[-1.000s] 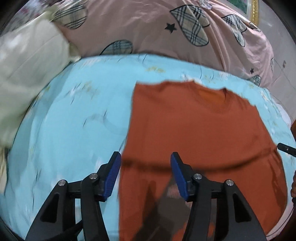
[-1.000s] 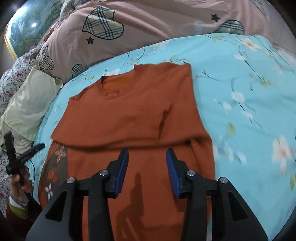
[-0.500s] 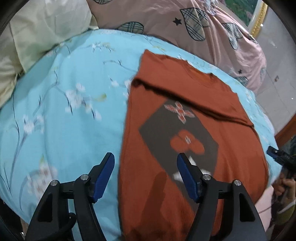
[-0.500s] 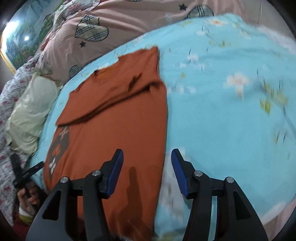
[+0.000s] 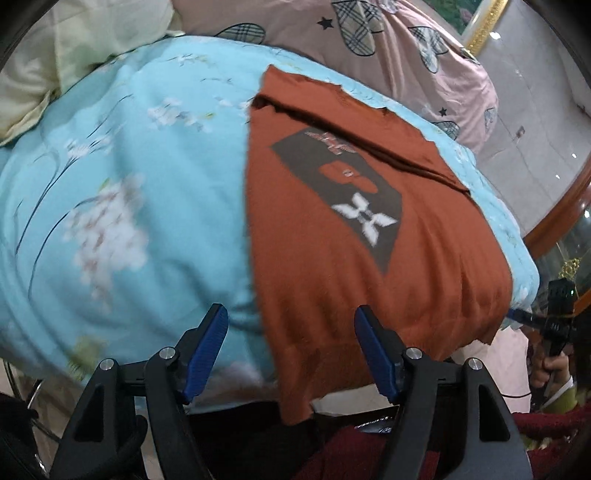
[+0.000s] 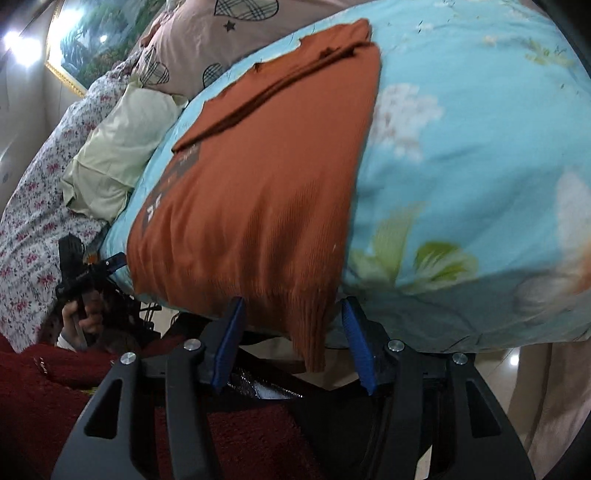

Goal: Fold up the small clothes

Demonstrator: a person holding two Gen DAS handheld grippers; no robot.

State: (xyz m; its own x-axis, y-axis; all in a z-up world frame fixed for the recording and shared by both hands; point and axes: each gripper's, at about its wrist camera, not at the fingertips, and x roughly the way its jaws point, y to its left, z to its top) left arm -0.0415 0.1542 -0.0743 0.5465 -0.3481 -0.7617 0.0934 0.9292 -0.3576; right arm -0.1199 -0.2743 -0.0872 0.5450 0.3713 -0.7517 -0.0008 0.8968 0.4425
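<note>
A rust-orange sweater (image 5: pixel 332 266) lies flat on the light blue flowered bedspread (image 5: pixel 129 184), its far end folded over and a dark patch with a white flower (image 5: pixel 354 199) showing. Its ribbed hem hangs over the bed's near edge. My left gripper (image 5: pixel 290 312) is open at the hem's left corner, which hangs between the jaws without touching the pads. In the right wrist view the sweater (image 6: pixel 258 184) runs down to my right gripper (image 6: pixel 293 302), also open, with the hem's right corner dangling free between the blue pads.
A pink quilt with plaid hearts (image 5: pixel 369 29) and a pale yellow pillow (image 6: pixel 118 147) lie at the far side of the bed. A flowered sheet (image 6: pixel 29 206) is at the left. The person's dark red fleece (image 6: pixel 55 406) is just below the grippers.
Both grippers drew back from the middle of the sweater to its hem at the bed's near edge and sank lower. Both pairs of jaws stand wider apart than a second ago.
</note>
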